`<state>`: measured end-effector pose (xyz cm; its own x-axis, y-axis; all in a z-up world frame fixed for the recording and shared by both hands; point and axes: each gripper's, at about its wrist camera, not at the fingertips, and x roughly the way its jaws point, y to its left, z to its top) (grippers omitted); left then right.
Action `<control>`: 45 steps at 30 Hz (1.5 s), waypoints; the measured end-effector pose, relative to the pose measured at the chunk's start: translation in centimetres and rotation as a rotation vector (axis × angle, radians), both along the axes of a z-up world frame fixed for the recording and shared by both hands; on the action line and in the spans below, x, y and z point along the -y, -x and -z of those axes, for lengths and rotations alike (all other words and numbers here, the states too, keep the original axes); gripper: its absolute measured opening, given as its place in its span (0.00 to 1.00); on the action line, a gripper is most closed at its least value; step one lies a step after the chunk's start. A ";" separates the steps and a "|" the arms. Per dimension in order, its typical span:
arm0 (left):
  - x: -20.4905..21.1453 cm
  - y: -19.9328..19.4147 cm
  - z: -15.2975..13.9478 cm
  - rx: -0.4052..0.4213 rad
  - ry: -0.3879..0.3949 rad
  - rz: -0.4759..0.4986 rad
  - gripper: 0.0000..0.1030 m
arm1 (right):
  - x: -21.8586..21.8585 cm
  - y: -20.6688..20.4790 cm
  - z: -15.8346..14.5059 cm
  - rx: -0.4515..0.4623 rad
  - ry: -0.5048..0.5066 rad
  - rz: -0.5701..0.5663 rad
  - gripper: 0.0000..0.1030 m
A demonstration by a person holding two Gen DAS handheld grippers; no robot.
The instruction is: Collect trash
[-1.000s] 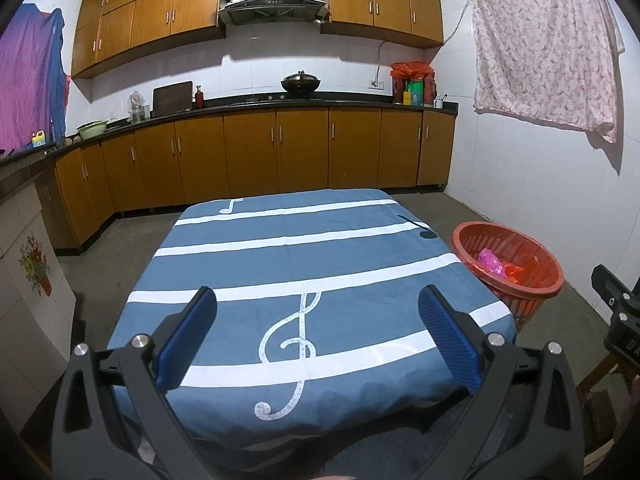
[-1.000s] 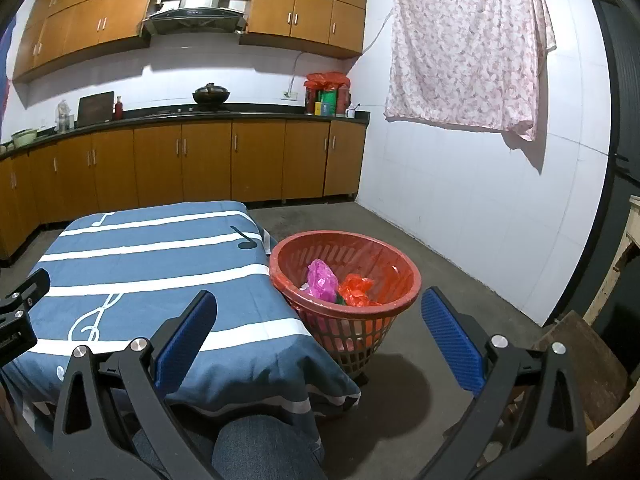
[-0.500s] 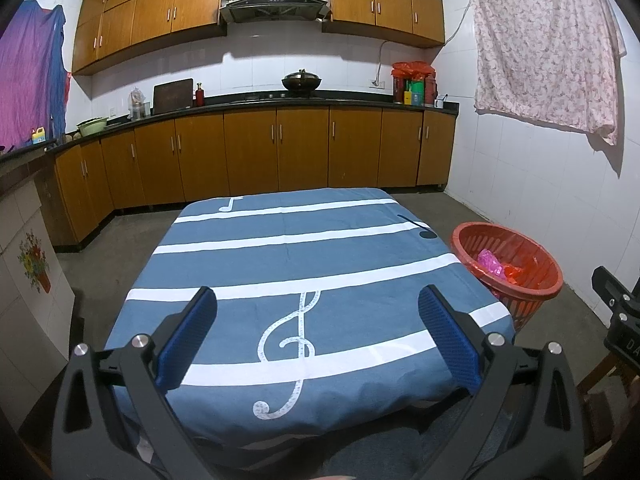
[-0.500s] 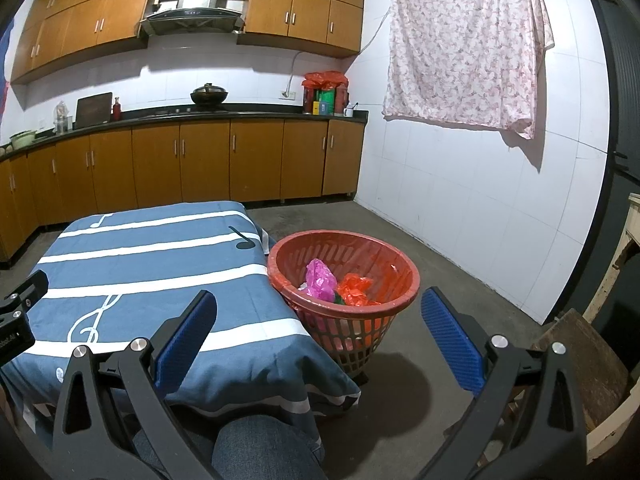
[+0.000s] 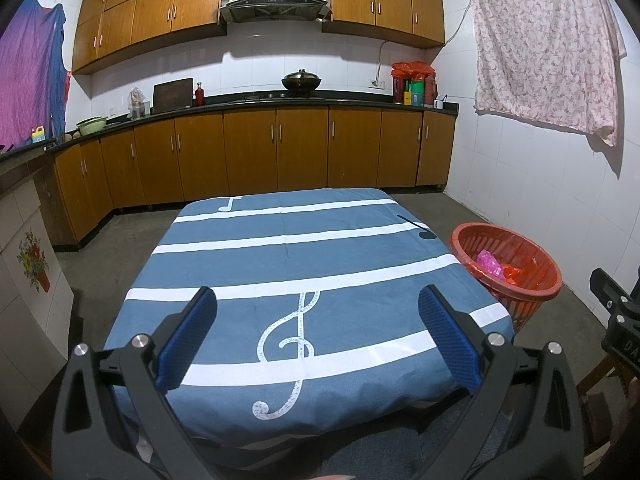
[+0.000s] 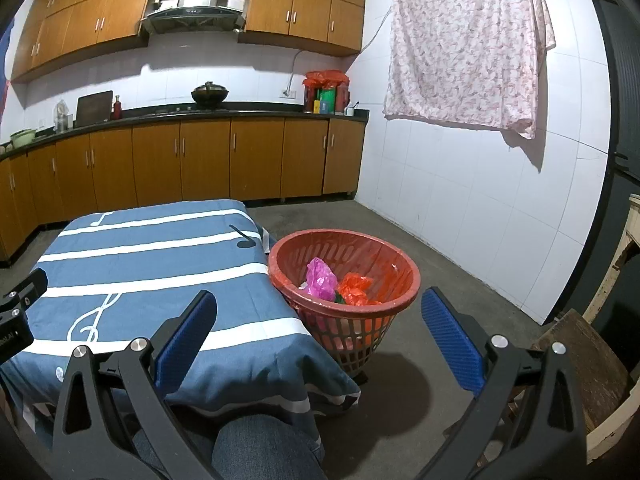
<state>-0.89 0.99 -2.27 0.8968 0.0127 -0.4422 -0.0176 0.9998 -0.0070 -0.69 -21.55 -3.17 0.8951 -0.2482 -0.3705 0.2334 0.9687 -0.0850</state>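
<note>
1. Basket (image 6: 344,276) on floor, touching worktop (image 5: 304,248) right edge; pink bag (image 6: 320,280) & orange bag (image 6: 354,286) inside.
2. Left gripper (image 5: 318,332) open, over worktop near edge.
3. Right gripper (image 6: 318,332) open, empty, above basket.

Matt blue-and-white striped cloth table cover (image 5: 304,248); red latticed plastic basket (image 6: 352,320) (glossy liner); crinkled pink plastic bag (image 6: 320,278); rough concrete floor (image 6: 440,264).

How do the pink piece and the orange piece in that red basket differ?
The pink bag is magenta and stands taller; the orange bag is orange-red, sits lower and nearly matches the red basket. The pink lies nearer the table, the orange further right. Both are crumpled plastic inside the basket.
</note>
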 end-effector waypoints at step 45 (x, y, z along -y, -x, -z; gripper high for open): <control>0.7 0.3 0.1 -0.007 0.001 0.003 0.96 | 0.2 0.0 0.0 -0.007 -0.003 0.000 0.98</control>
